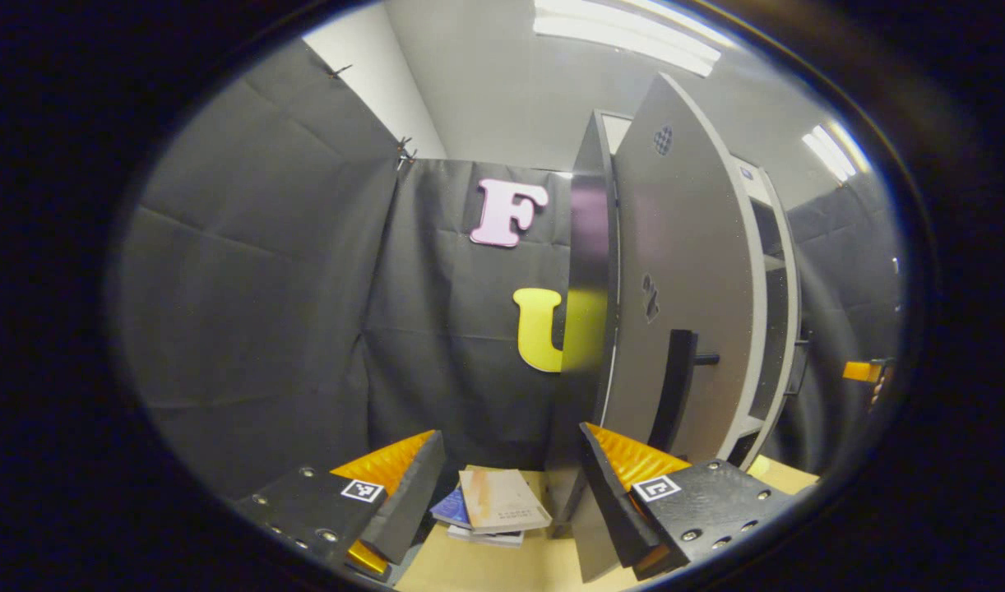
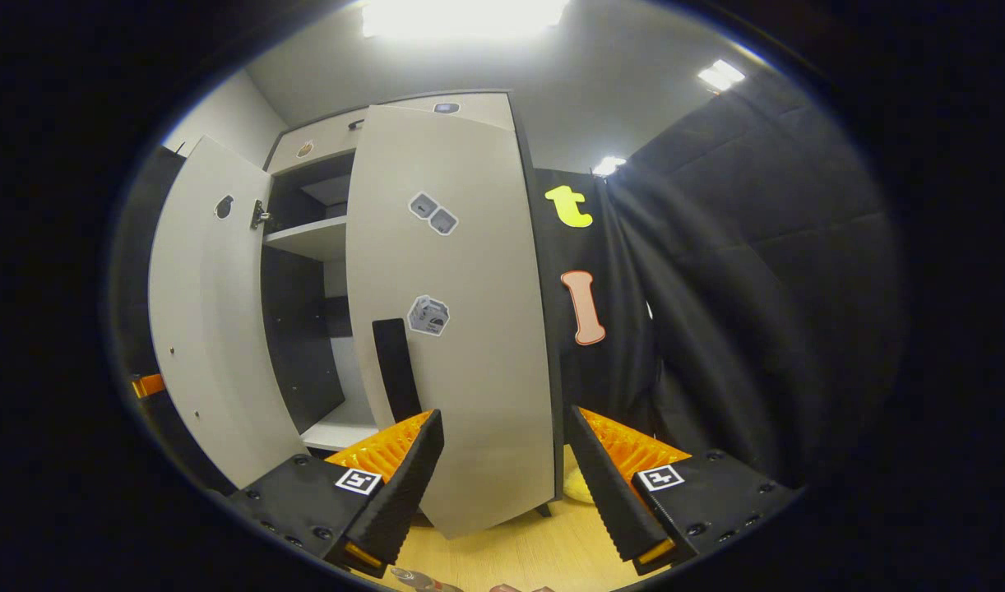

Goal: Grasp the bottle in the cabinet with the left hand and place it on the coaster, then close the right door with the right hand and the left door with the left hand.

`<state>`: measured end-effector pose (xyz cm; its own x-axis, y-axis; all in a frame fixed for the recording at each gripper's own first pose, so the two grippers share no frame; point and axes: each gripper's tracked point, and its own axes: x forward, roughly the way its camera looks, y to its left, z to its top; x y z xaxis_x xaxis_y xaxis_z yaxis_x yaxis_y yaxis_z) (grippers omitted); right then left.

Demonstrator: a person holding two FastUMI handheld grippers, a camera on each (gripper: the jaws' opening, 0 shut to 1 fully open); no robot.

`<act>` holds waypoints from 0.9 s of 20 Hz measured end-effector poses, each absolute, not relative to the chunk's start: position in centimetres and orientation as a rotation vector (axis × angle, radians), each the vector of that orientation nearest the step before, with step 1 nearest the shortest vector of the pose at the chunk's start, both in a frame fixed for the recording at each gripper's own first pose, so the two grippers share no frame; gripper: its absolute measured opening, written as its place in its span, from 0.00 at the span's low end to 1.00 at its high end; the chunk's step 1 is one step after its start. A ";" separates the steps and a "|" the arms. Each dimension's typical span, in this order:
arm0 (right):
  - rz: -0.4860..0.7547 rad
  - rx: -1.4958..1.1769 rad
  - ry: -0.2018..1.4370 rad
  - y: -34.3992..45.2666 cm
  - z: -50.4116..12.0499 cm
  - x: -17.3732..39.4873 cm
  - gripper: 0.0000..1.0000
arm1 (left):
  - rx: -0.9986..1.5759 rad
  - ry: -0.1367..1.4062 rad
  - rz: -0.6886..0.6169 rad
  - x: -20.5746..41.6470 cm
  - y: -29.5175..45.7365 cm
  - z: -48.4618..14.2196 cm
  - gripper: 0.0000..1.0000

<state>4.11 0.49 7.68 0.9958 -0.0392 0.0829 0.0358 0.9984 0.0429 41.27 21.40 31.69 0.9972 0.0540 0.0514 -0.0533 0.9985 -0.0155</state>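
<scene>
Your right gripper stands wide open with nothing between its fingers, and the right door hangs straight ahead of it, its lower edge dropping into the gap between them. The door's long axis runs upright, and its dark handle, a tall vertical bar, sits near the free edge, just above and behind your left-hand finger. Beyond that edge the cabinet shows a pale shelf and a dark interior; no bottle can be made out in there, and no coaster can be told apart on the wooden table, so judge the bottle step from what you know, not from here.

The door looks partly swung out, its face turned toward you, so I judge that the push should go forward against that face, on the handle side, away from the hinge at the far right.

Your left gripper is also spread wide and holds nothing. The left door stands just to the right of it, seen nearly edge-on, upright, with its own dark handle above the right-hand finger. A small stack of books lies on the table between its fingers, farther off.

The right hand is the nearer to its door's face; the left would have to swing rightward around its door.
</scene>
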 end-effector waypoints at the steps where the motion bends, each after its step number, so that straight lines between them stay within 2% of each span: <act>1: -0.050 0.040 -0.080 0.0 7.4 3.8 0.97 | -0.014 -0.051 0.026 42.1 21.0 31.7 0.93; 4: -0.092 0.039 -0.068 -1.6 6.7 2.9 0.97 | -0.036 -0.045 -0.041 44.6 20.1 32.2 0.91; 5: -0.105 0.044 -0.063 -2.1 6.5 2.7 0.97 | -0.037 -0.045 -0.054 45.3 19.6 32.4 0.95; 9: -0.142 0.067 -0.058 -3.5 6.0 2.0 0.97 | -0.023 -0.042 -0.098 46.3 18.4 33.2 0.93; 10: -0.146 0.068 -0.055 -3.8 5.8 1.9 0.97 | -0.022 -0.031 -0.115 46.4 17.8 33.0 0.99; 11: -0.150 0.069 -0.051 -4.0 5.6 1.9 0.97 | -0.016 -0.018 -0.133 46.5 17.1 32.5 0.93; 12: -0.152 0.071 -0.046 -4.1 5.4 1.7 0.97 | -0.009 -0.005 -0.159 46.5 16.1 32.3 0.93; 13: -0.155 0.075 -0.042 -4.2 5.1 1.6 0.97 | 0.021 0.001 -0.158 46.4 15.8 32.3 0.92; 14: -0.158 0.080 -0.040 -4.4 4.9 1.5 0.97 | 0.048 0.003 -0.155 46.4 15.6 32.2 0.96; 17: -0.147 0.083 -0.017 -4.4 4.0 1.5 0.97 | 0.063 0.015 -0.157 46.4 15.4 32.1 0.92; 18: -0.144 0.081 -0.011 -4.5 3.7 1.5 0.97 | 0.048 0.020 -0.158 46.4 15.4 31.9 0.96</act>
